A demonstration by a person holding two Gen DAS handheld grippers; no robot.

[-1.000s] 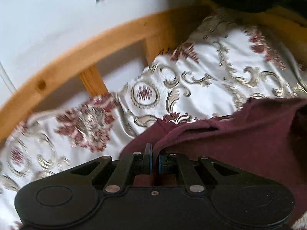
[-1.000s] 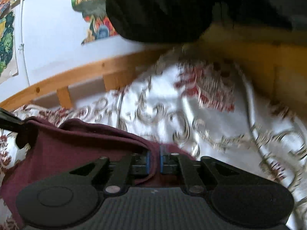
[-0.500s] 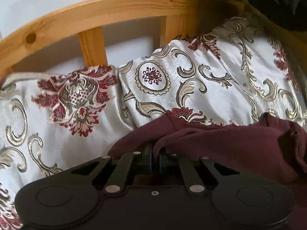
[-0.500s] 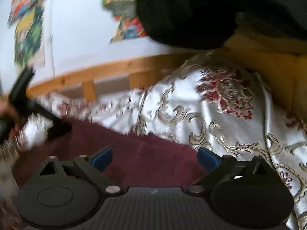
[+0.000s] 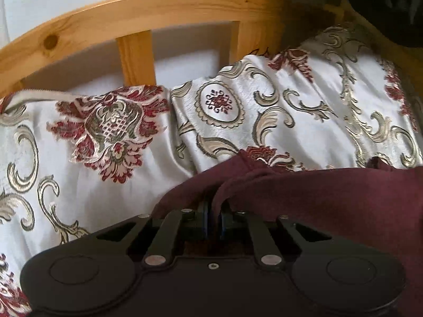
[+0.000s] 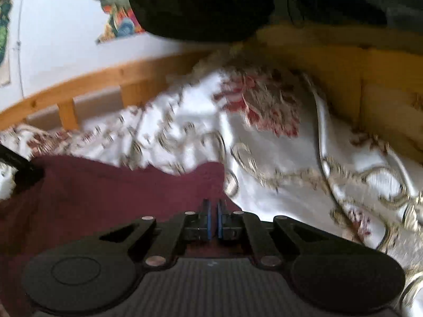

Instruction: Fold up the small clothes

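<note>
A maroon garment (image 5: 330,206) lies on a white bedspread with red and gold ornaments (image 5: 238,121). My left gripper (image 5: 215,211) pinches a raised fold at the garment's left edge; its jaws are opening, with the cloth still between the pads. In the right wrist view the garment (image 6: 105,198) spreads flat to the left, its corner reaching toward the bedspread (image 6: 290,198). My right gripper (image 6: 213,216) hovers over the garment's right edge, shut, with nothing between its blue pads. The left gripper (image 6: 23,169) shows as a dark shape at the garment's far left.
A wooden bed rail with slats (image 5: 137,52) runs along the far side against a white wall. A black bundle (image 6: 211,5) hangs over the top of the right wrist view. Yellow wooden panels (image 6: 370,79) border the bed on the right. Colourful pictures (image 6: 116,13) hang on the wall.
The right gripper let go of the garment's edge, swung wide open, then shut empty over the flattened cloth. The left gripper sank toward the bed, still holding its fold.
</note>
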